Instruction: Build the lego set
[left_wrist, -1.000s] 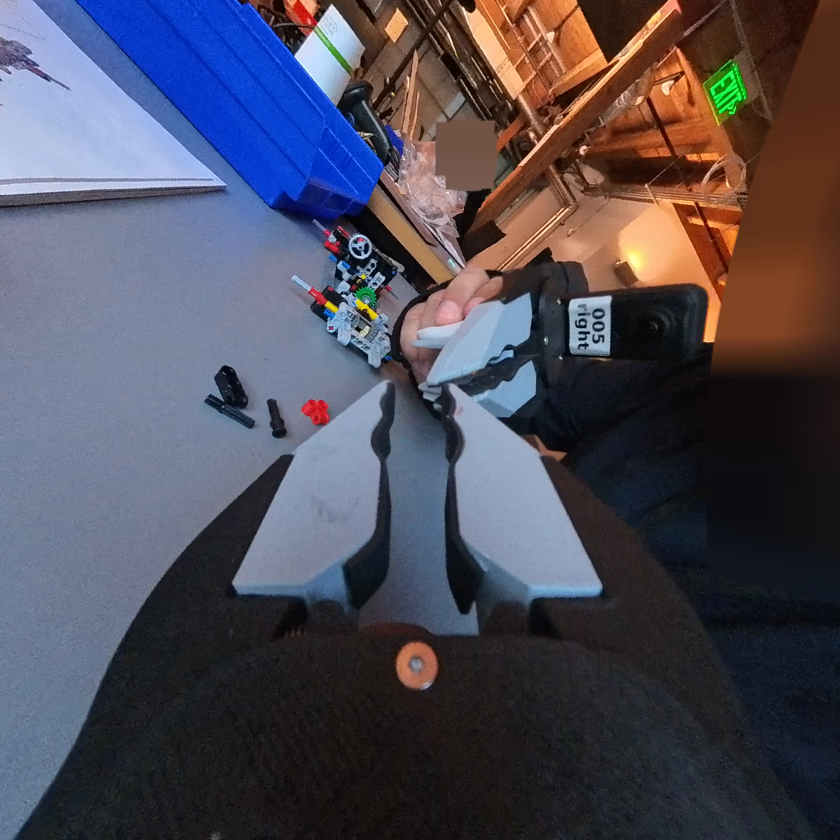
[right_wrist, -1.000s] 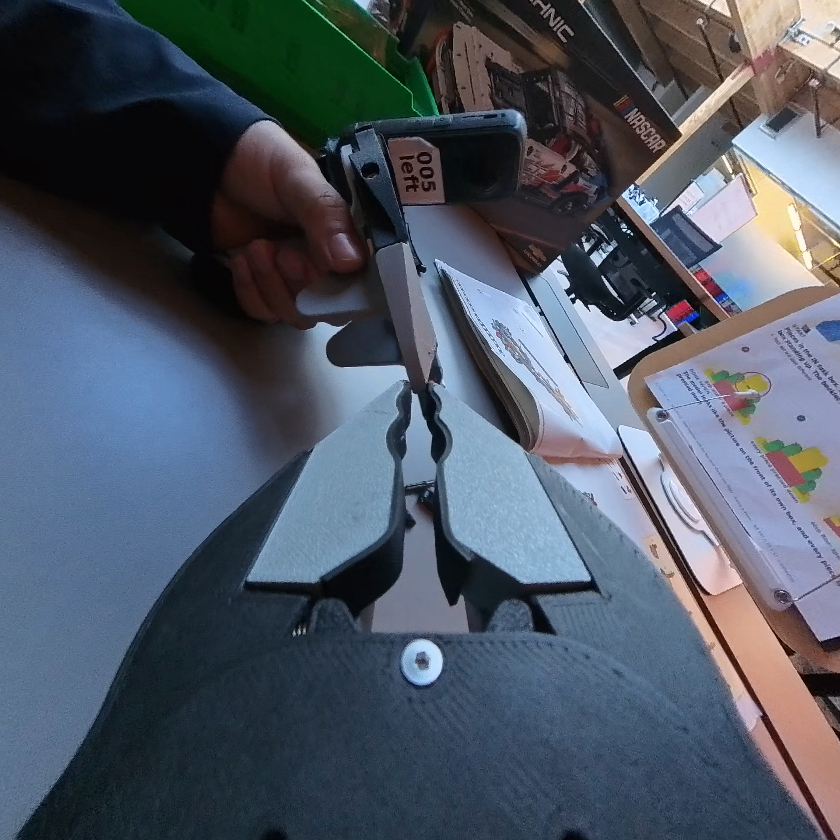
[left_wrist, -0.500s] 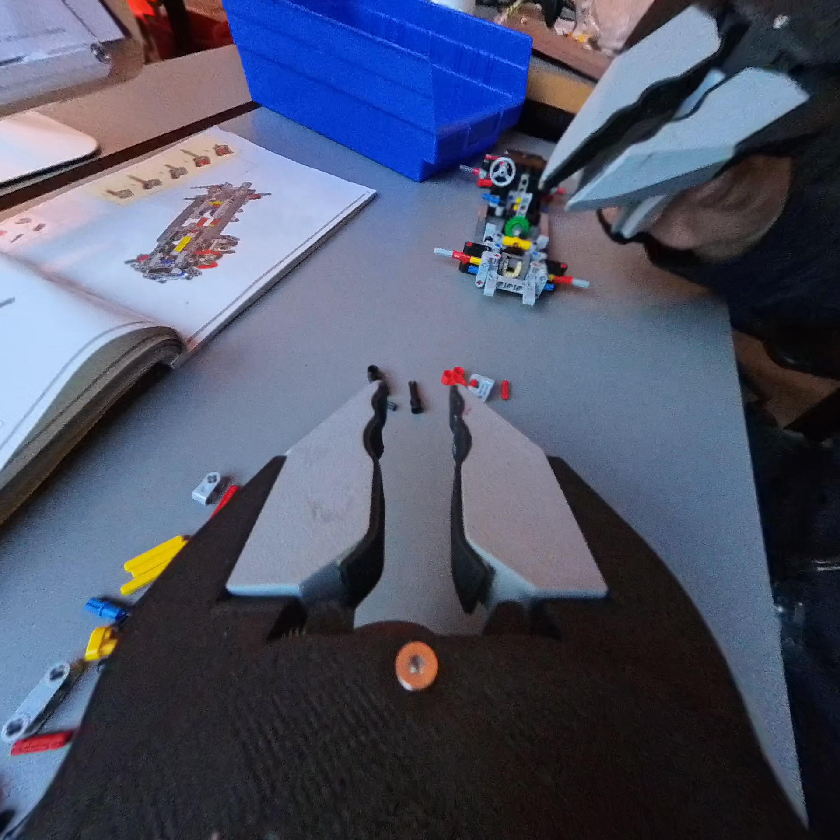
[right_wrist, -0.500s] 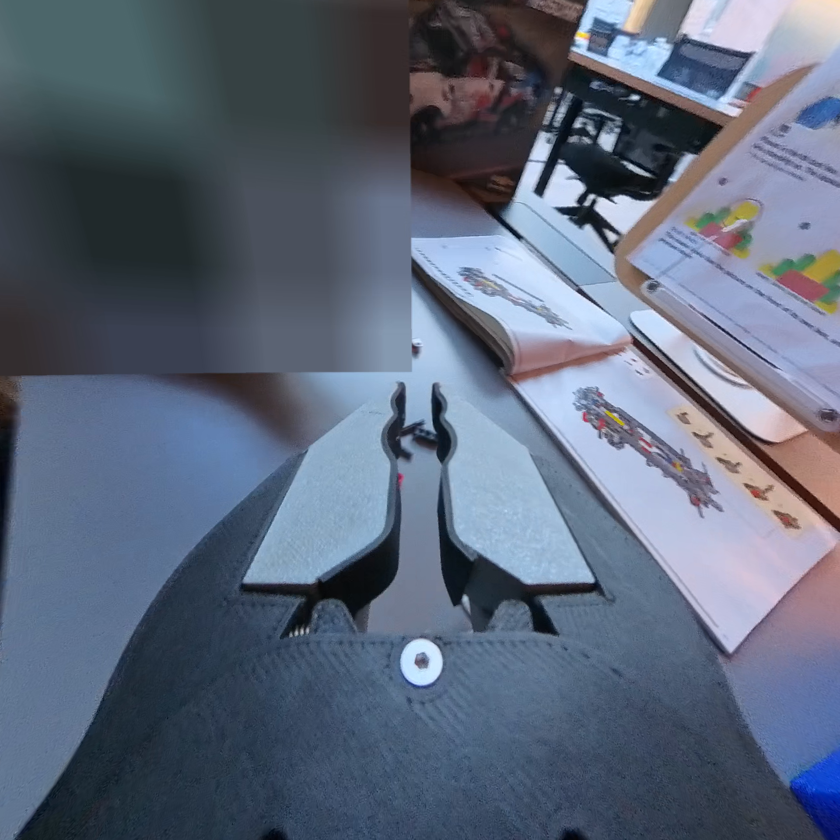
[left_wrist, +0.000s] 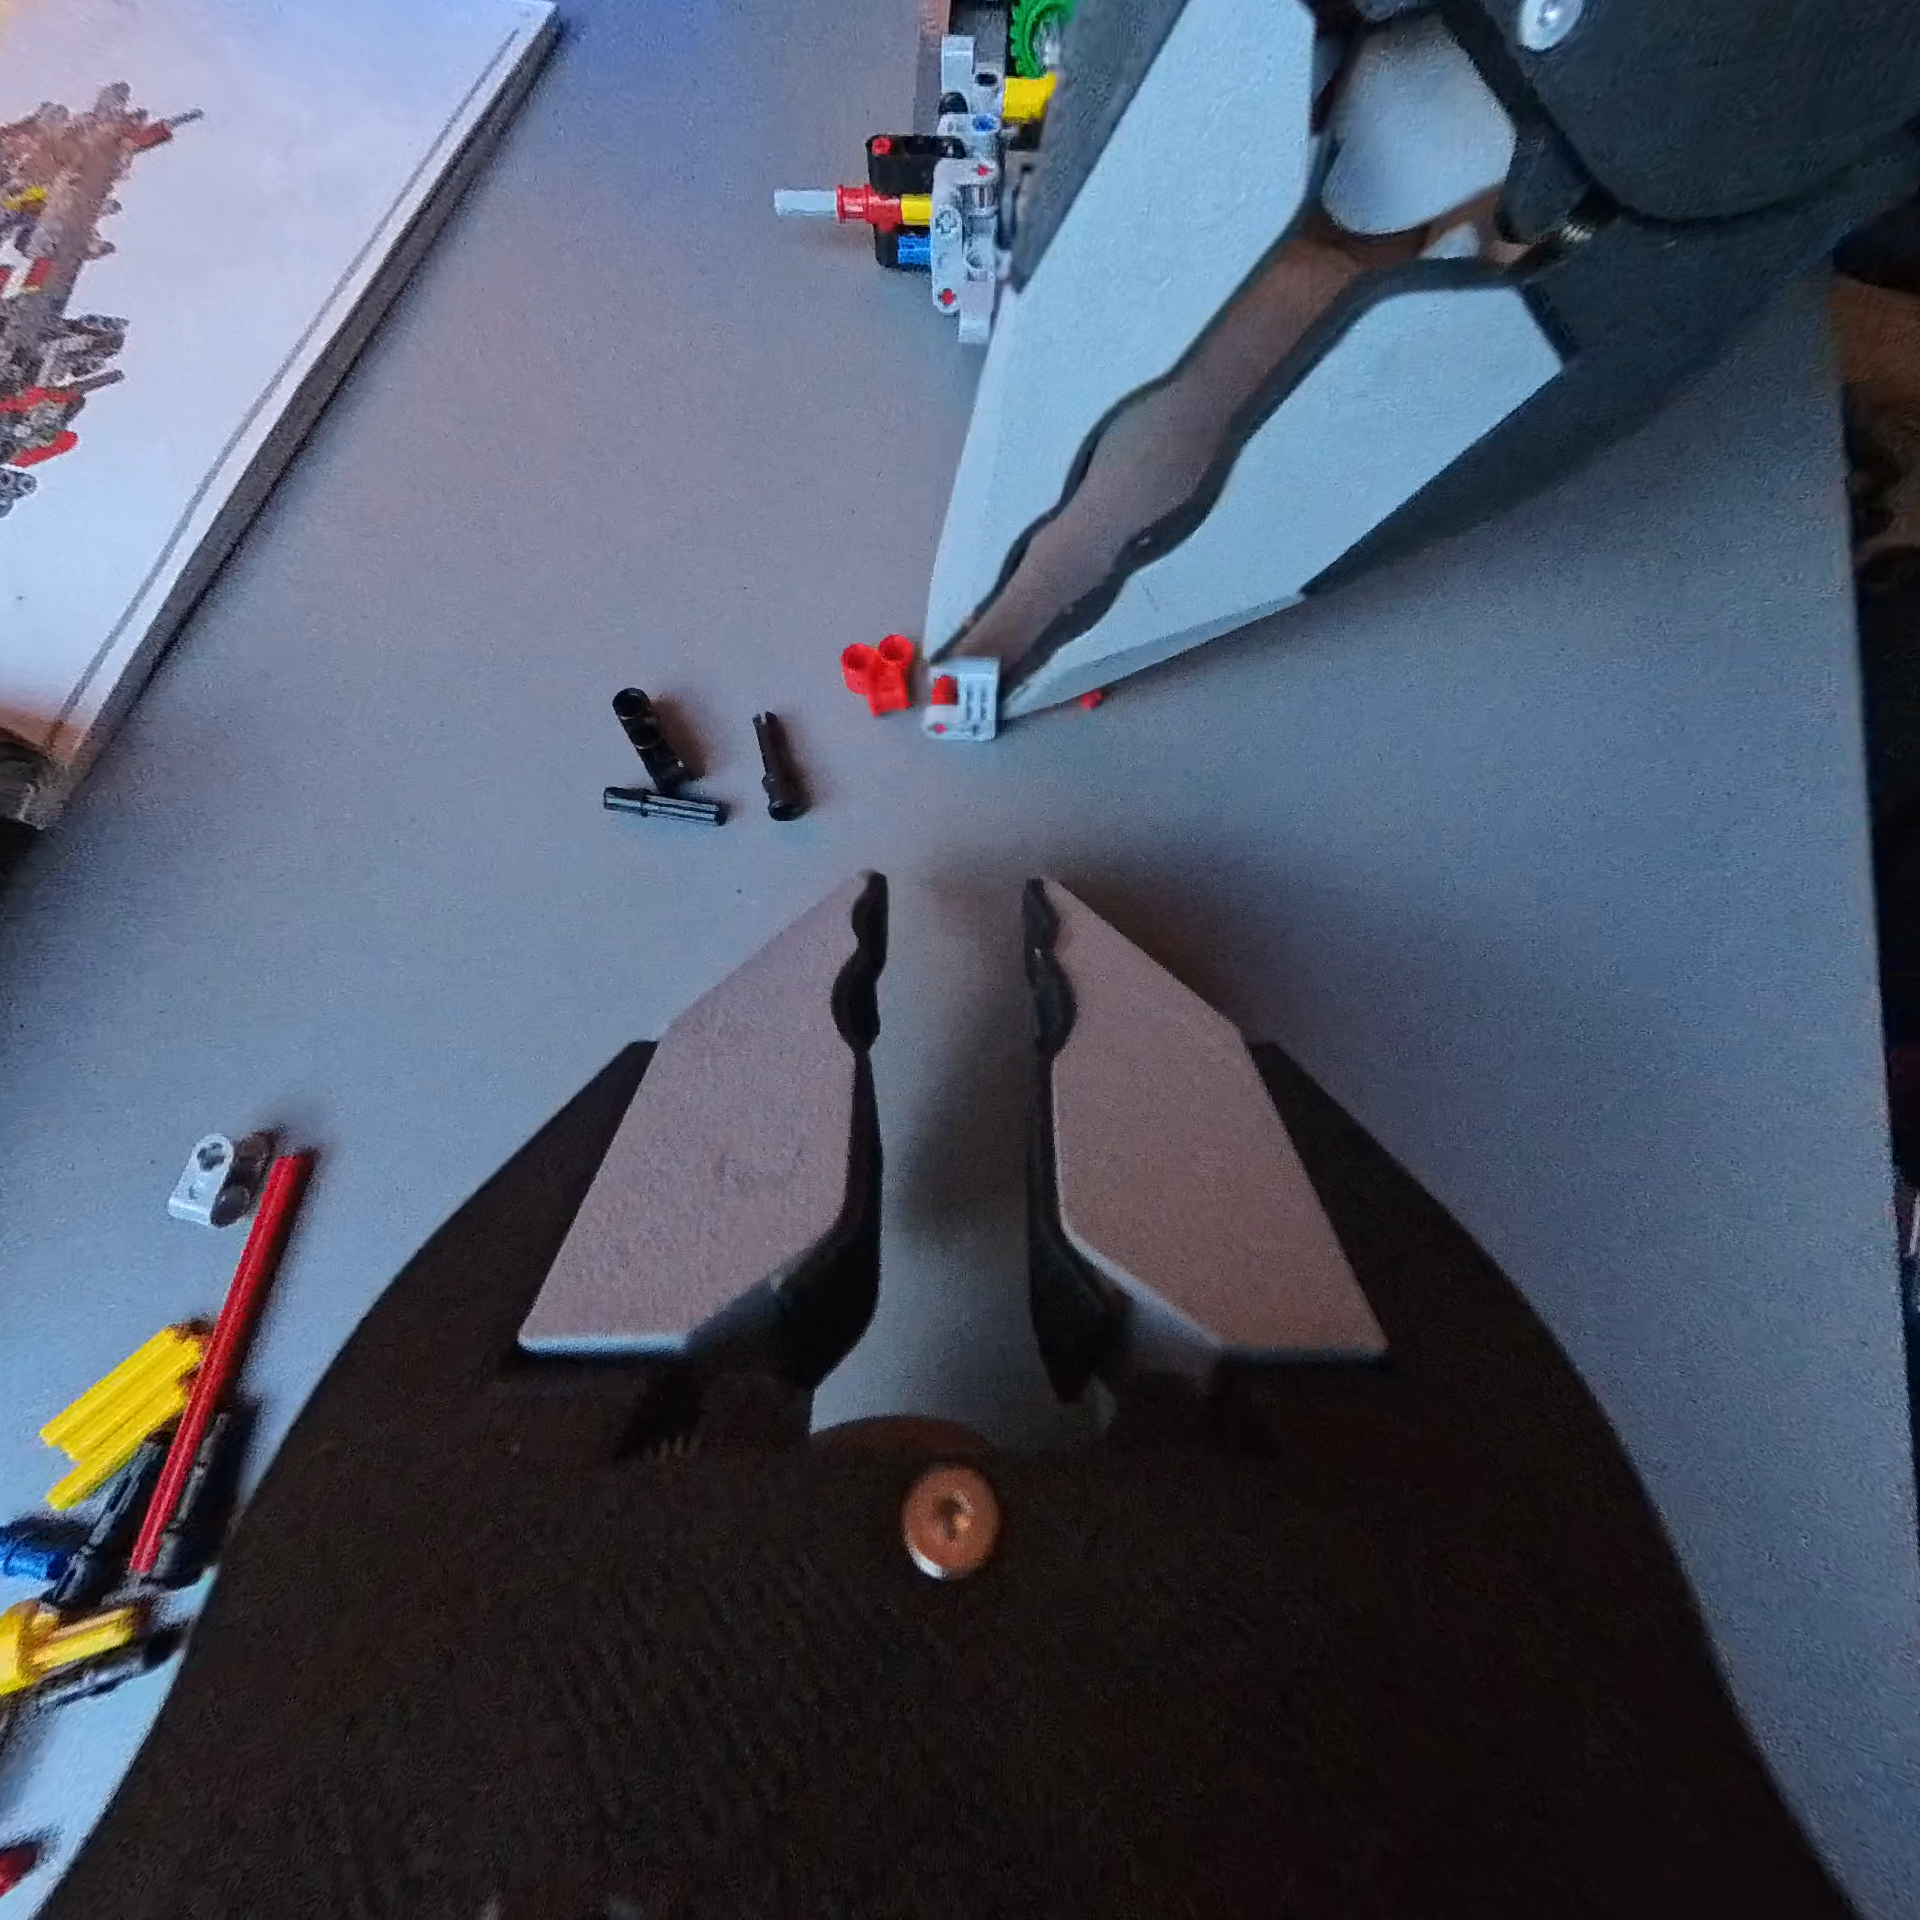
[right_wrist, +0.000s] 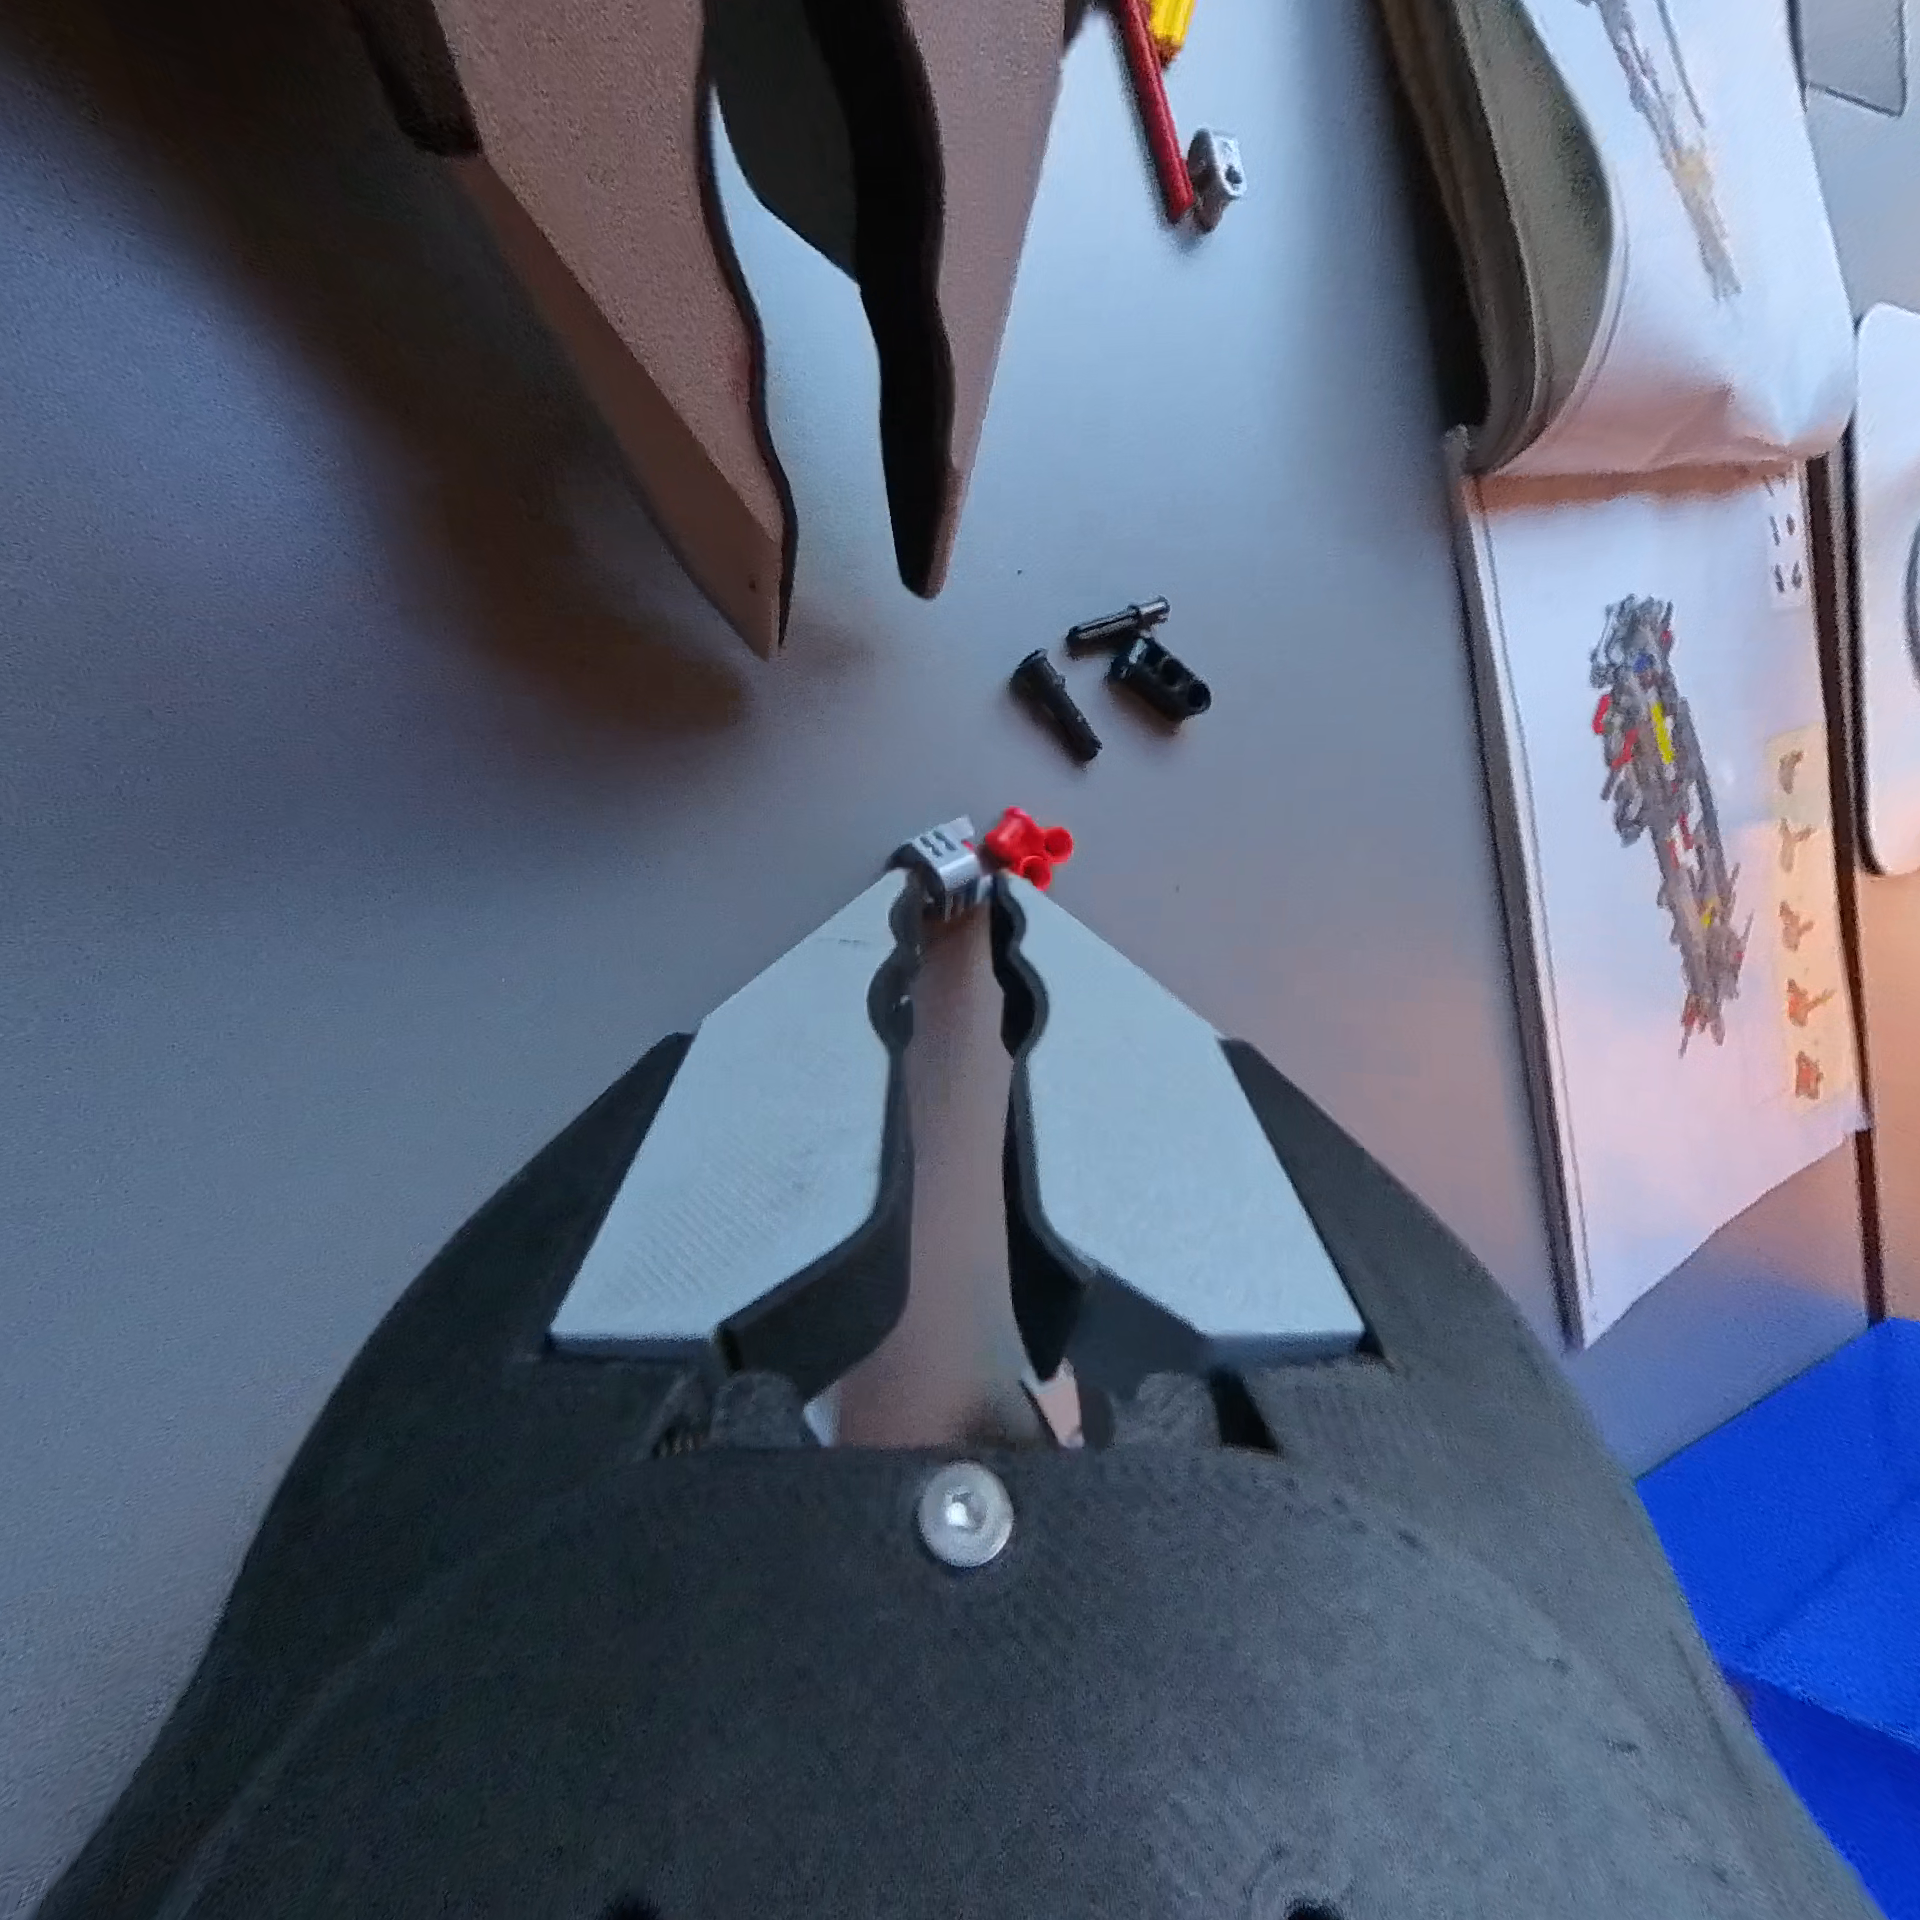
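My right gripper (right_wrist: 951, 883) is low over the grey table (right_wrist: 312, 935). Its jaws stand a little apart, with a small grey building piece (right_wrist: 940, 868) lying between the fingertips. I cannot see the pads pressing on it. The left wrist view shows the same: the right gripper (left_wrist: 966, 686) straddles the grey piece (left_wrist: 961, 704) on the table. A small red connector (right_wrist: 1029, 844) lies right beside it. My left gripper (left_wrist: 954, 883) is open and empty, hovering above the table a short way from these pieces. Three black pins (left_wrist: 777, 764) lie to its left front.
An open instruction booklet (left_wrist: 260, 260) lies at the left. A partly built model (left_wrist: 956, 177) stands behind the right gripper. Loose yellow, red and blue pieces (left_wrist: 125, 1403) and a small grey connector (left_wrist: 213, 1179) lie at the lower left. A blue bin (right_wrist: 1818, 1558) stands at the right. Tip to tip, the grippers are about 5 cm apart.
Both grippers swung from facing each other in the air down to the table. The right gripper's jaws went from shut to slightly apart and came down around the grey piece. The left widened a little.
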